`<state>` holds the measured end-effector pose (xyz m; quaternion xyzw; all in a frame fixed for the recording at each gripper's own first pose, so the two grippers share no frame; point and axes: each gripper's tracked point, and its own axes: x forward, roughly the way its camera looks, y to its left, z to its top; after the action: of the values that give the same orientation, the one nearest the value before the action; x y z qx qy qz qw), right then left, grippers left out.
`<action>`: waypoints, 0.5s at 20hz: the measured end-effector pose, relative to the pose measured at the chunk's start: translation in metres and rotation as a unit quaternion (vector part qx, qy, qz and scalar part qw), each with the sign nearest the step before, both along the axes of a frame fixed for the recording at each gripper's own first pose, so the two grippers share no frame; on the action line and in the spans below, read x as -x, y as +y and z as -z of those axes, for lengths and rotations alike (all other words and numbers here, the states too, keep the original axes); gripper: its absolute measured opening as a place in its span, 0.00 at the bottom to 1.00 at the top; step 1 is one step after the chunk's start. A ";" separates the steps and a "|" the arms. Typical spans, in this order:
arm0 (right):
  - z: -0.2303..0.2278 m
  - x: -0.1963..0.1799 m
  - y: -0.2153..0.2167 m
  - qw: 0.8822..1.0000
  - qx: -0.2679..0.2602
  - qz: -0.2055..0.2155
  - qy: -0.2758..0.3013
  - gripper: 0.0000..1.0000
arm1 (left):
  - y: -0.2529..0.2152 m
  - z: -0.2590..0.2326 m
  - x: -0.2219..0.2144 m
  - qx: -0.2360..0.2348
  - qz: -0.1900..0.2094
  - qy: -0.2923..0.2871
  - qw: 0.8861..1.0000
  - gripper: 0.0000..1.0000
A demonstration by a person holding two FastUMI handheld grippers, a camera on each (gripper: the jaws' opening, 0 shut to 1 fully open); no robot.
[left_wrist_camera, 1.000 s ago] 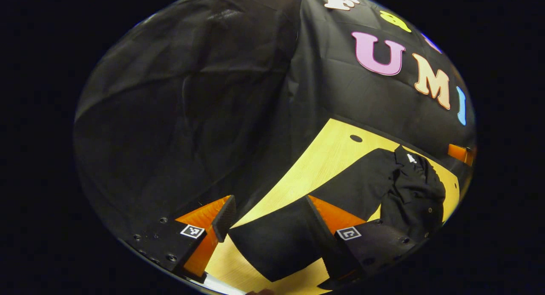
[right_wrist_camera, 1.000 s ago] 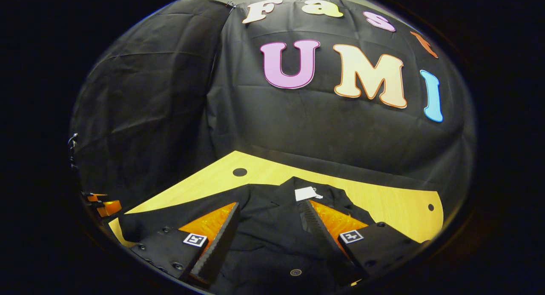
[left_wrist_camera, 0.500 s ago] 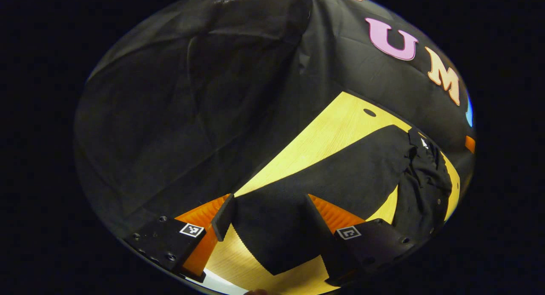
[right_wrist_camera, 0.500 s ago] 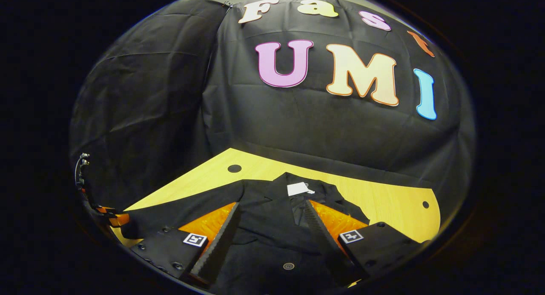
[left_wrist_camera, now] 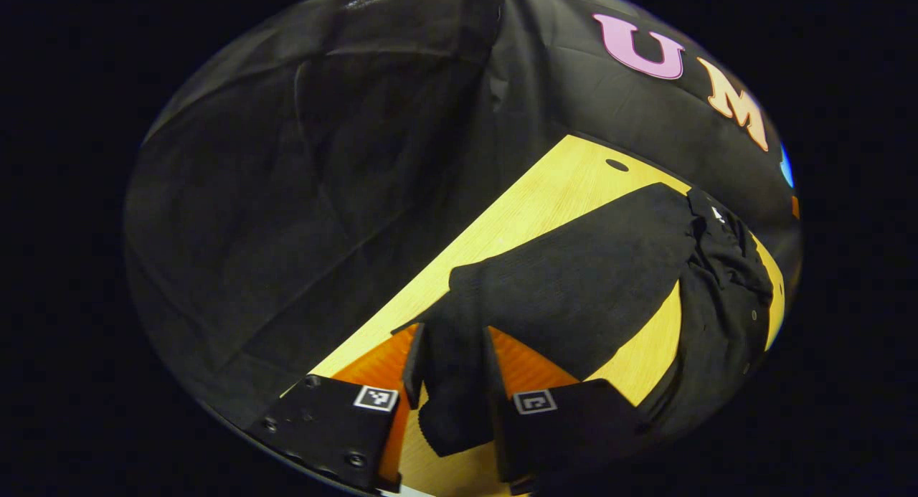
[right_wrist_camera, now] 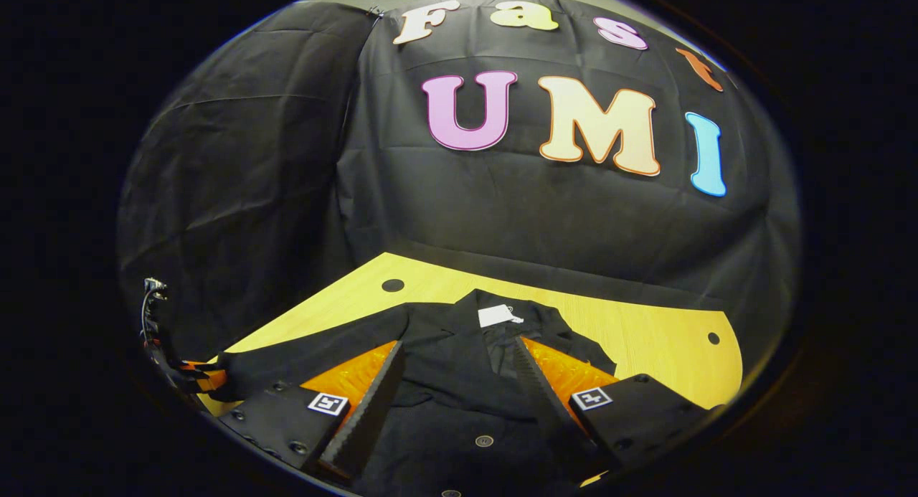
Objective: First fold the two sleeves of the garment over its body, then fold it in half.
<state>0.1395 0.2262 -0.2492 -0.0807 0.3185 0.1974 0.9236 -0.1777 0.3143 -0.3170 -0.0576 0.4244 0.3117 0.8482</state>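
The left claw [left_wrist_camera: 450, 357] has its two fingers drawn in on the cuff end of the sleeve [left_wrist_camera: 574, 282], cloth bunched between them; gripped at the tip, I'd say, so the whole sleeve can swing over the body. From that grip the sleeve runs ahead and rightward to the garment [right_wrist_camera: 459, 382], which lies flat on the bench [left_wrist_camera: 545, 196]. The right claw [right_wrist_camera: 455, 396] hangs spread wide above the buttoned front, touching nothing as far as I can tell, collar tag [right_wrist_camera: 493, 315] just ahead.
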 end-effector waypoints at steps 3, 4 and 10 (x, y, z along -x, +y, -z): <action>-0.001 0.010 -0.002 1.000 -0.009 0.003 0.007 0.97 | -0.007 -0.002 -0.006 -0.003 0.024 -0.006 1.000 0.03; 0.000 0.014 -0.003 1.000 -0.009 0.002 0.008 0.97 | -0.007 -0.002 -0.007 -0.001 0.029 -0.006 1.000 0.00; 0.005 0.030 -0.010 1.000 -0.016 -0.002 0.024 0.97 | -0.009 -0.021 -0.015 0.017 0.043 -0.016 0.999 0.00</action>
<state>0.1097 0.2164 -0.2538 -0.0622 0.3371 0.2059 0.9166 -0.1625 0.3052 -0.2961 -0.0588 0.4177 0.2672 0.8664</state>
